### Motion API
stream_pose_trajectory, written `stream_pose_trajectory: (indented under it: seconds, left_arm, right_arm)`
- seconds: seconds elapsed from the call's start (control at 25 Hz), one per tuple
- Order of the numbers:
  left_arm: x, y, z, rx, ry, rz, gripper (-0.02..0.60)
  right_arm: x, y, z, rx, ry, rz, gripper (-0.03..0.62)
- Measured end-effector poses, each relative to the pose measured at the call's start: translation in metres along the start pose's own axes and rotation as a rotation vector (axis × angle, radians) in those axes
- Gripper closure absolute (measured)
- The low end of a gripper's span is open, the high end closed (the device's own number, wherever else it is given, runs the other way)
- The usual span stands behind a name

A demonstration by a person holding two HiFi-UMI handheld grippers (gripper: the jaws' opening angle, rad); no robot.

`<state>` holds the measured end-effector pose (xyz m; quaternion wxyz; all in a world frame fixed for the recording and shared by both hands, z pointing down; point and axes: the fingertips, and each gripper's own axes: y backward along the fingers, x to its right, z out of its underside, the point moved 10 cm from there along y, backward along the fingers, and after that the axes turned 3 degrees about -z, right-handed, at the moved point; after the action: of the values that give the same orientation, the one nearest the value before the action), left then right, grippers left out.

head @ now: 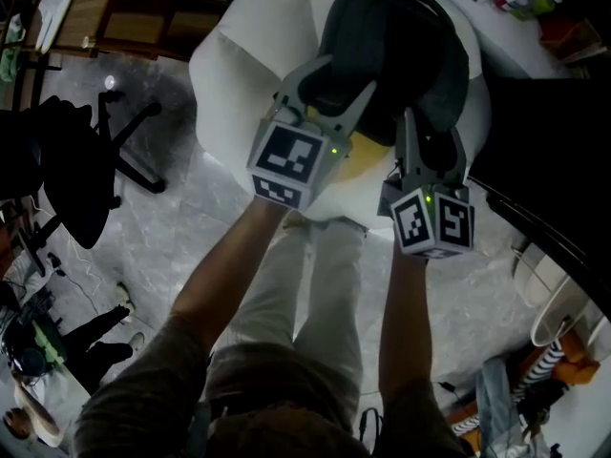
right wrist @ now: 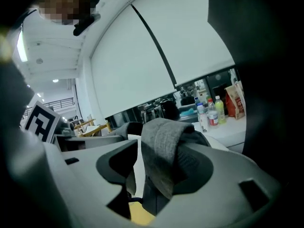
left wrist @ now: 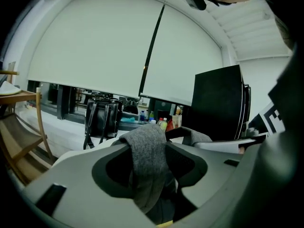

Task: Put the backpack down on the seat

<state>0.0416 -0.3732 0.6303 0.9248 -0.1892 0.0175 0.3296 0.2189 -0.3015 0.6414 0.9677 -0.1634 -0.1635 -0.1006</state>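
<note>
A dark grey backpack (head: 396, 55) rests on a white rounded seat (head: 239, 74) in the head view. My left gripper (head: 329, 89) reaches to the backpack's left side, my right gripper (head: 430, 136) to its near right side. In the left gripper view a grey shoulder strap (left wrist: 148, 146) hangs between the jaws of my left gripper (left wrist: 149, 167), with gaps on both sides, so it is open. In the right gripper view a second grey strap (right wrist: 161, 141) drapes between the jaws of my right gripper (right wrist: 156, 167). It leans on the right jaw, with a gap at the left.
A black office chair (head: 67, 170) stands on the floor at left. Behind the seat runs a white counter with a black handbag (left wrist: 101, 118) and several bottles (right wrist: 211, 113). A dark panel (left wrist: 221, 103) rises at right, a wooden chair (left wrist: 28, 127) at left.
</note>
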Motion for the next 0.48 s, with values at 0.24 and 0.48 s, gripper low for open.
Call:
stream_pose_trajectory:
  seconds: [0.24, 0.48]
  left_arm:
    - [0.001, 0.015, 0.003, -0.052, 0.052, -0.037, 0.268]
    - [0.003, 0.026, 0.003, -0.065, 0.074, -0.064, 0.222]
  right_arm:
    - [-0.011, 0.012, 0.004, -0.044, -0.031, 0.043, 0.319]
    - [-0.015, 0.020, 0.010, -0.088, -0.056, 0.086, 0.269]
